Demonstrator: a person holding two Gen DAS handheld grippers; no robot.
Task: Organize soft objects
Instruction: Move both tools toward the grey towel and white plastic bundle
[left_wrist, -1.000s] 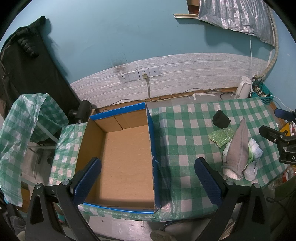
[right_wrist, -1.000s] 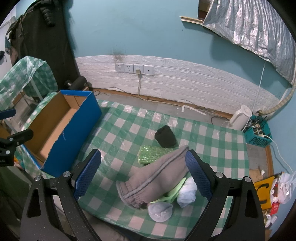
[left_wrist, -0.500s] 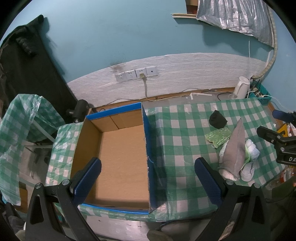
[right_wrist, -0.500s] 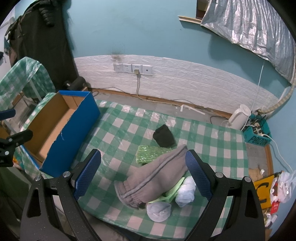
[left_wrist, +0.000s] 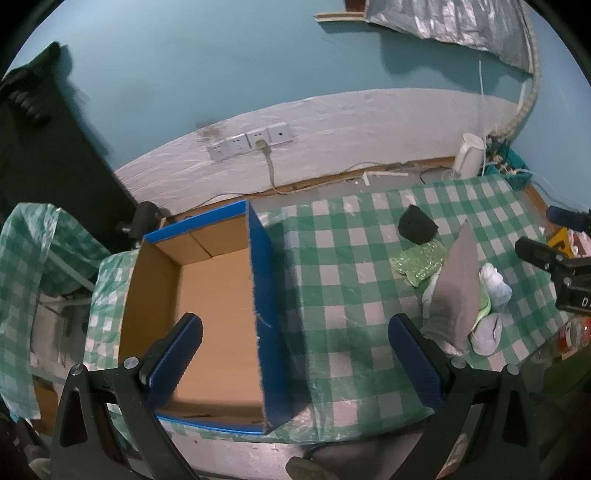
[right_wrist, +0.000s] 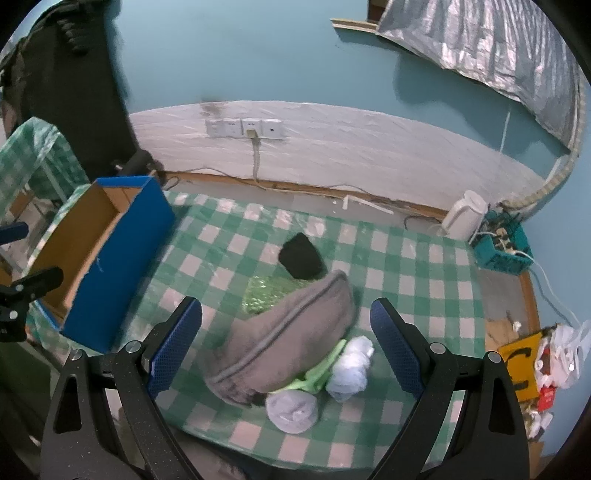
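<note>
An empty blue cardboard box (left_wrist: 218, 306) stands on the left of the green checked table (left_wrist: 332, 258); it also shows in the right wrist view (right_wrist: 96, 251). A pile of soft things lies on the right: a grey folded garment (right_wrist: 284, 332), a black sock roll (right_wrist: 301, 256), a green sparkly piece (right_wrist: 266, 293), a light green cloth (right_wrist: 321, 371) and two white rolls (right_wrist: 351, 365). My left gripper (left_wrist: 295, 354) is open and empty above the box's right wall. My right gripper (right_wrist: 286, 345) is open and empty above the grey garment (left_wrist: 456, 291).
A white kettle (right_wrist: 463, 216) and a teal basket of cables (right_wrist: 502, 245) sit on the floor beyond the table's far right. Wall sockets (right_wrist: 243, 127) with a cord are behind. A second checked-covered stand (left_wrist: 26, 254) is at the left. A yellow item (right_wrist: 517, 365) lies at the right.
Both grippers have shifted a little over the table; the right one has come closer to the grey garment pile. Both stay open and empty. No object has moved.
</note>
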